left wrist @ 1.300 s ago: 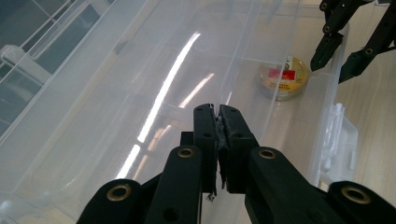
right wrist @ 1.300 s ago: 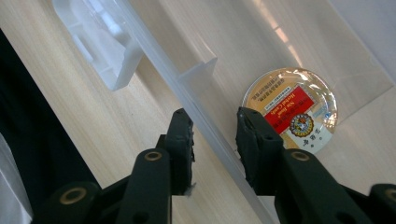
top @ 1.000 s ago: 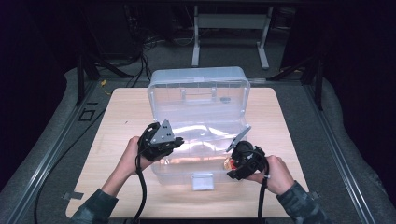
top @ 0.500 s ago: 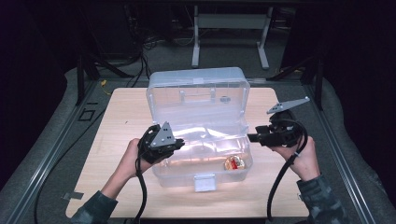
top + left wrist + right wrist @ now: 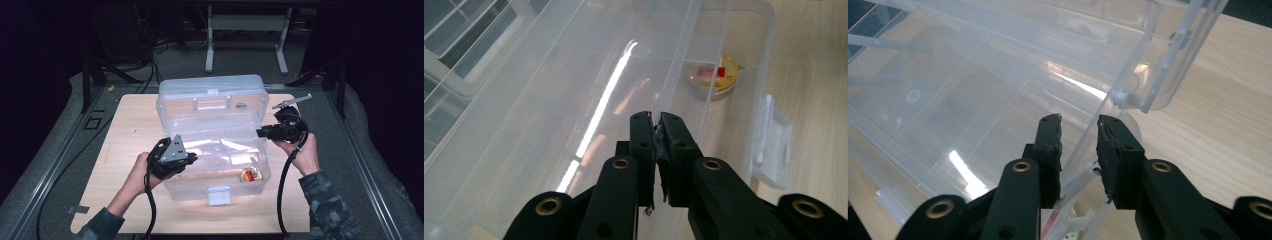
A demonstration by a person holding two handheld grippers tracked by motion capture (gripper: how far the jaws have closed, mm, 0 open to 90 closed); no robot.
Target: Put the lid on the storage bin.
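A clear plastic storage box (image 5: pixel 215 145) stands in the middle of the wooden desk (image 5: pixel 130 130), with its lid (image 5: pixel 212 100) raised upright on the far side and its white latch (image 5: pixel 219 195) facing the near edge. Inside, in the near right corner of the box, lies 1 small round tin (image 5: pixel 249 174) with a red and yellow label. The left hand-held gripper (image 5: pixel 656 125) is closed on the left wall of the box, pinching its rim. The right hand-held gripper (image 5: pixel 1079 131) has its jaws on both sides of the right wall; they have just been closing, but a gap is visible between the pads (image 5: pixel 1049 132) and the plastic.
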